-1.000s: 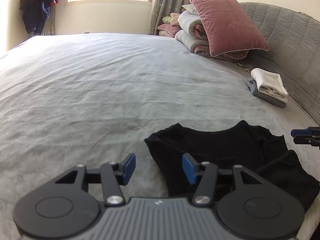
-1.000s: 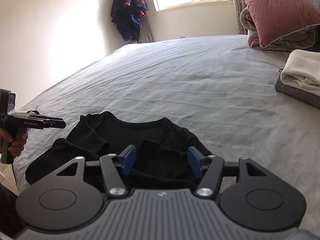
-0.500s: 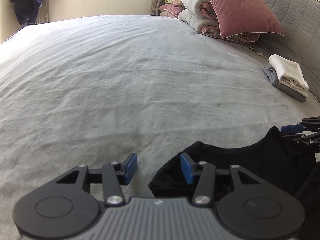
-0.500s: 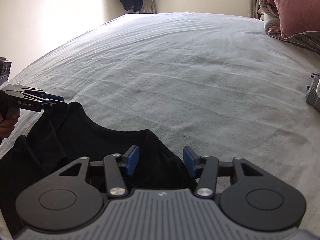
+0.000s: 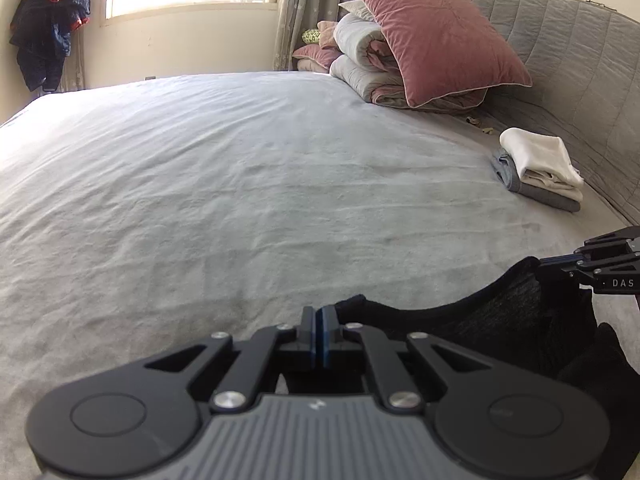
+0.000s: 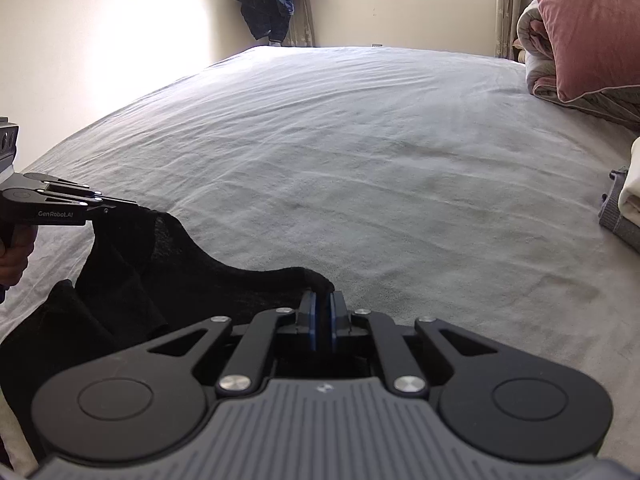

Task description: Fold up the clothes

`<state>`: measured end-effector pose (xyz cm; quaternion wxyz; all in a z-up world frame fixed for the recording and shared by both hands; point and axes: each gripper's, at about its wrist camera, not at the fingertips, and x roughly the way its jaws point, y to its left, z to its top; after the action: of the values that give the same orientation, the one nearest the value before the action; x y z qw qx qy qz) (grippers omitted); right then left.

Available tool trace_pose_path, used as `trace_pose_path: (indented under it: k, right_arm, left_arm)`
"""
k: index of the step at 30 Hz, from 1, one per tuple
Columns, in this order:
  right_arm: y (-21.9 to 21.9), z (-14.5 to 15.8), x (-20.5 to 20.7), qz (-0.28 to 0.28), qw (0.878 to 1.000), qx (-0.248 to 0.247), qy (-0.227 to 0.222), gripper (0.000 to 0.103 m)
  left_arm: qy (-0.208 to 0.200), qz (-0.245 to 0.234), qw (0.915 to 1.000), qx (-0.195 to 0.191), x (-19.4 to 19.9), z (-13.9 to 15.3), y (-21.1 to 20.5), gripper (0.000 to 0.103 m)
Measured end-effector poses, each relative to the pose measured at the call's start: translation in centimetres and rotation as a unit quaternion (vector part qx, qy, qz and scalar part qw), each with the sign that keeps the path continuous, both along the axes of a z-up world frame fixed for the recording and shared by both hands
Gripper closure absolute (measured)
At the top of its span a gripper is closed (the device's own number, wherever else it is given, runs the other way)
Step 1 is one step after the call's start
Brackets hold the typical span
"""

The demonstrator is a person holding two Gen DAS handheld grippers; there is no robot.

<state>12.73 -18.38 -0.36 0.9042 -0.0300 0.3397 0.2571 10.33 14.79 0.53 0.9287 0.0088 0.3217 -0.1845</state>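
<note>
A black T-shirt (image 5: 480, 320) hangs stretched between my two grippers over the grey bed (image 5: 240, 180). In the left wrist view my left gripper (image 5: 318, 314) is shut, pinching the shirt's left edge. The right gripper (image 5: 546, 261) shows at the far right, holding the other end. In the right wrist view my right gripper (image 6: 322, 300) is closing, with a fold of the black T-shirt (image 6: 180, 264) pinched between its blue pads. The left gripper (image 6: 132, 203) sits at the left edge with cloth hanging from its tip. The shirt's lower part droops below both bodies, hidden.
A folded stack of white and grey clothes (image 5: 540, 168) lies at the right, near the padded headboard (image 5: 580, 60). A pink pillow (image 5: 432, 28) leans on rolled bedding at the back. A dark jacket (image 5: 48, 24) hangs by the window. A hand (image 6: 12, 256) grips the left handle.
Both grippers have gone from open to pinched on the shirt's upper edge. The shirt, which lay flat on the bed, is now lifted and stretched between them.
</note>
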Motion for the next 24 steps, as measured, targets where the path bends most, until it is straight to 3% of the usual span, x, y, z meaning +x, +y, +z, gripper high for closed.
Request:
trace_pose_path:
  k: [7, 12, 16, 21, 24]
  right_arm:
    - [0.0, 3.4, -5.7, 0.014, 0.997, -0.024, -0.067, 0.095]
    - [0.3, 3.8, -11.1, 0.037, 0.992, -0.05, -0.11, 0.096]
    - [0.1, 1.9, -14.4, 0.049, 0.989, -0.071, -0.118, 0.095]
    - [-0.3, -1.7, -16.2, 0.055, 0.992, -0.073, -0.088, 0.095]
    - [-0.6, -3.5, -16.7, 0.051, 0.995, -0.056, -0.065, 0.091]
  left_arm:
    - [-0.079, -0.034, 0.9963, 0.002, -6.5, 2.8, 0.4, 0.1]
    - [-0.114, -0.071, 0.9907, 0.022, -12.0, 2.7, 0.6, 0.1]
    - [-0.107, -0.113, 0.9863, 0.055, -15.7, 0.7, 0.5, 0.1]
    - [-0.057, -0.155, 0.9808, 0.104, -17.8, -3.6, -0.2, 0.097]
    - [-0.055, -0.156, 0.9801, 0.109, -18.9, -5.1, -0.1, 0.097]
